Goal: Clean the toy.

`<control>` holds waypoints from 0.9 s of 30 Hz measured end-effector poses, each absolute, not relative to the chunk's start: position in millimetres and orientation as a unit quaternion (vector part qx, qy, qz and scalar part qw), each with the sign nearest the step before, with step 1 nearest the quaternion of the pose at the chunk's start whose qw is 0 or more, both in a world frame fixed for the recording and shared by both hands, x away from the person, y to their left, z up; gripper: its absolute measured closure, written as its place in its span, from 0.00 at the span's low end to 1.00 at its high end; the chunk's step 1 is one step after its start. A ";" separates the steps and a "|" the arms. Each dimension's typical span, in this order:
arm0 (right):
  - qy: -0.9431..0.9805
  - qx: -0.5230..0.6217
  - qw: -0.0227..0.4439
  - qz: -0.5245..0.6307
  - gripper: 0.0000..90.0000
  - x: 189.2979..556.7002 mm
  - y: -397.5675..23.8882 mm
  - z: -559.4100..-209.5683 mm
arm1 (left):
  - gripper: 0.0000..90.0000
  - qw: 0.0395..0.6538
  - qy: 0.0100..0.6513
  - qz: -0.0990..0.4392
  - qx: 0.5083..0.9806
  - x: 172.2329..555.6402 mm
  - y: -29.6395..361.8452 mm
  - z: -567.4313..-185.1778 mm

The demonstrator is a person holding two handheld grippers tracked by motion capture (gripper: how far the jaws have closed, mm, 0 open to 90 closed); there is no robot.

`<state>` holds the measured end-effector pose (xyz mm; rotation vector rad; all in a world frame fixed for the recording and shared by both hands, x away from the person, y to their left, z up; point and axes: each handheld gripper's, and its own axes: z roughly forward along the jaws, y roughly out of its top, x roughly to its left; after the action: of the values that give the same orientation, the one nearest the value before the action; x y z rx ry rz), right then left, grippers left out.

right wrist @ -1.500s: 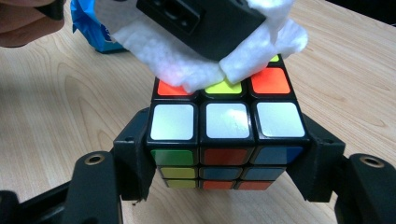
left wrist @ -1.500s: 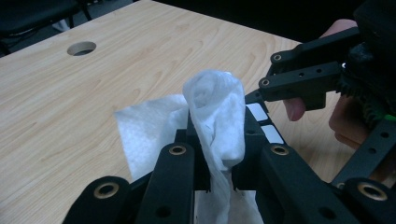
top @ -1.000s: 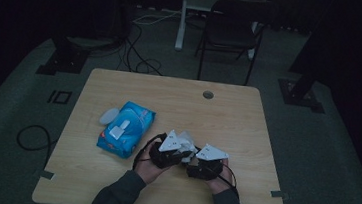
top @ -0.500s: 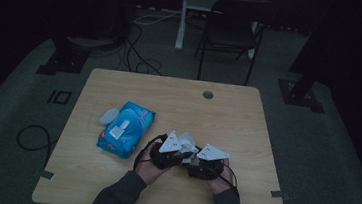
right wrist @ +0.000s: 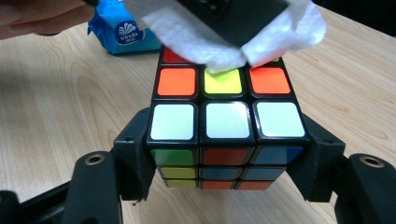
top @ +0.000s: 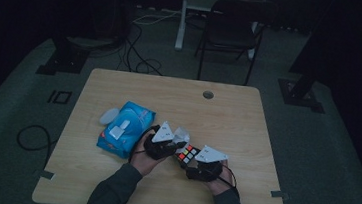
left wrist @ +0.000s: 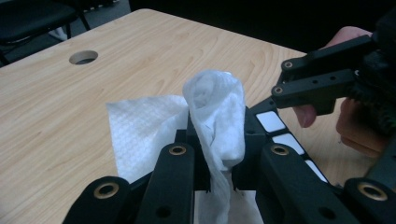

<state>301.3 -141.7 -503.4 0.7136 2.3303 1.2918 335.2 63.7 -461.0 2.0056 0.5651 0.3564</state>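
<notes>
A scrambled puzzle cube (right wrist: 224, 121) sits between the jaws of my right gripper (right wrist: 224, 163), which is shut on its two sides; from above the cube (top: 187, 154) shows near the table's front middle. My left gripper (left wrist: 219, 158) is shut on a white wipe (left wrist: 217, 116), folded and bunched between its pads. The wipe (right wrist: 219, 42) rests on the far part of the cube's top face, over the orange and yellow tiles. In the high view the left gripper (top: 178, 138) sits just left of the right gripper (top: 191, 158), both held by the person's hands.
A blue pack of wipes (top: 125, 128) lies on the wooden table (top: 228, 116) to the left of the hands, with a pale oval lid (top: 108, 116) beside it. A cable hole (top: 208, 94) is at the table's far side. A chair (top: 231, 31) stands beyond the table.
The left gripper with the wipe has shifted slightly across the cube's top. The right gripper and cube have stayed in place.
</notes>
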 end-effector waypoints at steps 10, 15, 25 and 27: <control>0.835 0.220 0.190 0.466 0.38 294.4 -137.0 -500.0 | 0.91 0.505 0.220 0.134 0.824 343.0 64.8 -457.1; 0.834 0.209 0.190 0.474 0.38 291.8 -136.7 -496.5 | 0.91 0.504 0.211 0.131 0.827 344.9 63.5 -454.6; 0.837 0.183 0.193 0.478 0.38 287.7 -137.5 -492.2 | 0.91 0.503 0.201 0.124 0.832 345.0 62.5 -455.3; 0.837 0.179 0.192 0.479 0.38 287.4 -138.2 -492.0 | 0.91 0.501 0.197 0.122 0.833 344.8 62.3 -454.6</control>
<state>287.4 -138.2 -492.0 0.5034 2.3510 1.3450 344.8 62.3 -454.6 2.0144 0.4764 0.2957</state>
